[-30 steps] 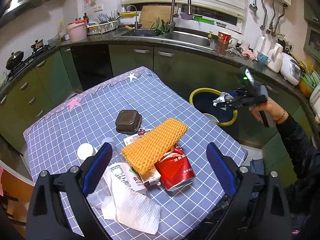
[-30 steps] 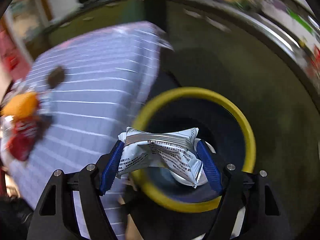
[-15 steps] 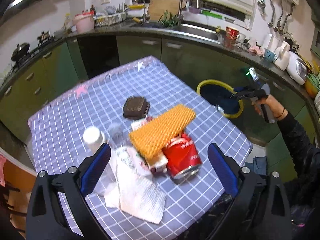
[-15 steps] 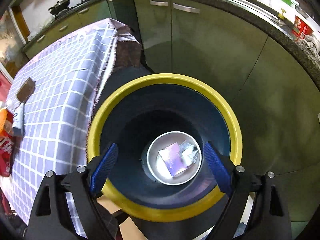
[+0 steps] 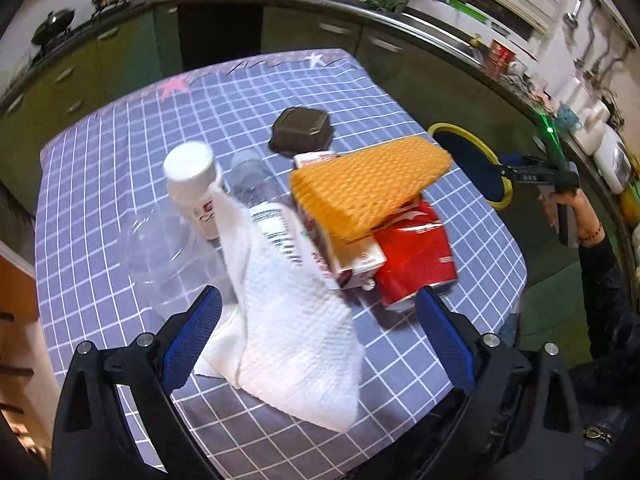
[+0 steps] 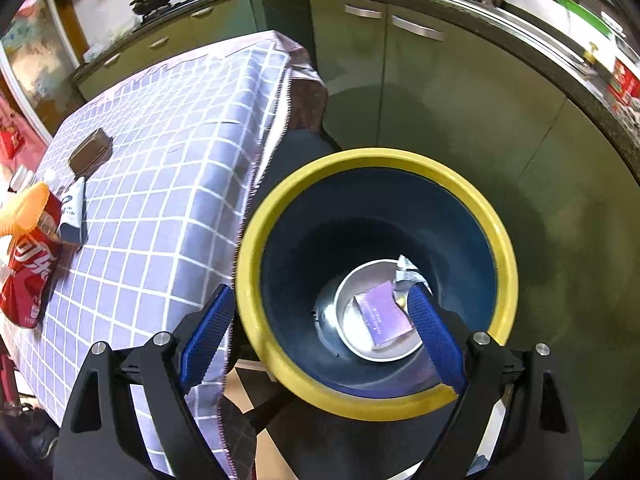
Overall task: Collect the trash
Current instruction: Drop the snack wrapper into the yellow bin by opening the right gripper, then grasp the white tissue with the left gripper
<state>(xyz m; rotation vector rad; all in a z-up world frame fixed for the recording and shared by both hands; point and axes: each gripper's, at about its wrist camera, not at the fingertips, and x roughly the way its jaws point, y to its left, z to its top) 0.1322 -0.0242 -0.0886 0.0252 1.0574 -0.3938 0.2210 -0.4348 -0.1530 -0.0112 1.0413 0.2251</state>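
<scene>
Left gripper (image 5: pixel 316 344): jaws spread, empty, over the paper towel (image 5: pixel 296 344); beyond at 12 o'clock, bottles, carton, red can (image 5: pixel 416 256), orange foam net (image 5: pixel 372 184), brown box (image 5: pixel 302 134) await collection. Right gripper (image 6: pixel 320 336): released, empty, above the yellow-rimmed bin (image 6: pixel 508 256) at 1 o'clock; wrapper (image 6: pixel 404 276) and purple packet (image 6: pixel 382 316) lie inside. A second ago it clamped that wrapper; since dropped. Most trash remains.

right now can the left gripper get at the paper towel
Probably yes: the left gripper is open with its jaws either side of the paper towel, which lies on top of the pile, nothing covering it.
</scene>
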